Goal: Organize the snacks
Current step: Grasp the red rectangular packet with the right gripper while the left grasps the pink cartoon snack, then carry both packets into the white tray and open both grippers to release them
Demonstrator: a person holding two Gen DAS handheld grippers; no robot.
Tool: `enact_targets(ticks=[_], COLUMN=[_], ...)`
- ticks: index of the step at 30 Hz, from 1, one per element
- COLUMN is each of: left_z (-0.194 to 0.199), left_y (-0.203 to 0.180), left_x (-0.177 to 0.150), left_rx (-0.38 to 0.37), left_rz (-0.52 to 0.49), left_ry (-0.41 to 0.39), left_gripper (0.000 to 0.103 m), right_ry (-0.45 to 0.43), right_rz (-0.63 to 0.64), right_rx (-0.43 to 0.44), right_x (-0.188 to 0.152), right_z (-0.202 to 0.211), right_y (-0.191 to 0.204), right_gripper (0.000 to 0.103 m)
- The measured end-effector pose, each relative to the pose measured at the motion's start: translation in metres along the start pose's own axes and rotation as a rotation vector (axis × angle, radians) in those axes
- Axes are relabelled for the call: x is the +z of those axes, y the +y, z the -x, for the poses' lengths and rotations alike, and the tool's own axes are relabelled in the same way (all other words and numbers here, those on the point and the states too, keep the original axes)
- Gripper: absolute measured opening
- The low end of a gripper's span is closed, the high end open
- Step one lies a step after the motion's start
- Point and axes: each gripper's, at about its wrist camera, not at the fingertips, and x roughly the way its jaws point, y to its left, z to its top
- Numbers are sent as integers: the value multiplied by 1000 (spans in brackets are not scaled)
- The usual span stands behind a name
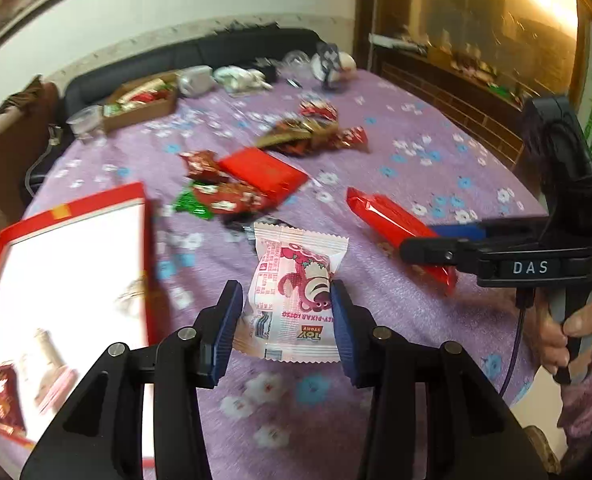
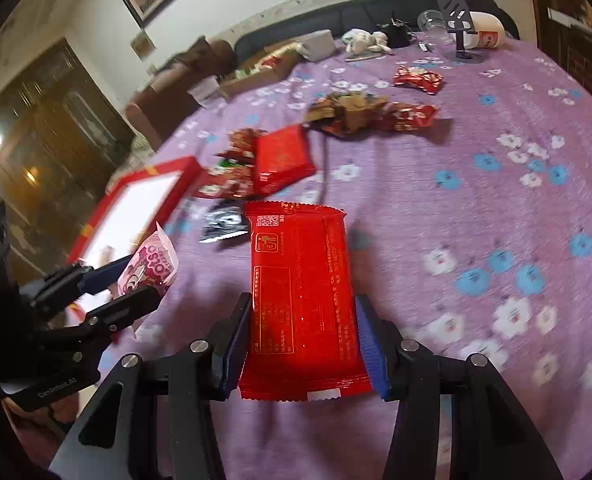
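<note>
Left gripper (image 1: 286, 312) clamps the pink-and-white snack packet (image 1: 292, 296) between its pads, above the purple worktop (image 1: 416, 160), just right of the red box (image 1: 72, 208). Right gripper (image 2: 302, 340) grips the red wrapper (image 2: 300, 300).

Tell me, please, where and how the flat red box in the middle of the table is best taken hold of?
Grip the flat red box across its thin edge at the near right corner, coming from the open cloth side. It lies flat, its left side overlapping loose snack packets, so only the right and near edges look free.
</note>
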Motion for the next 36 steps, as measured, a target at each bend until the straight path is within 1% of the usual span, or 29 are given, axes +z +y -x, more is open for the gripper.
enact_targets(ticks=[5,8,15,22,30,36], left_z=[23,37,60,75,91,100], left_y=[22,37,69,95,111,117], left_x=[-13,-21,-36,-49,-57,-59], left_rx=[77,128,222,310,360,387], left_rz=[69,100,159,199,228,242], left_ry=[-42,-69,-115,-155,-197,-223], left_gripper=[42,42,42,42,42,42], right_ry=[-39,-33,-7,-8,7,13], right_rz=[-37,-51,-13,41,85,108], right_rx=[93,128,134,152,175,177], right_x=[-9,-13,-18,-17,-21,-23], right_z=[1,-4,-17,-21,-28,-30], right_y=[18,29,69,105,135,147], right_gripper=[51,51,51,51,50,50])
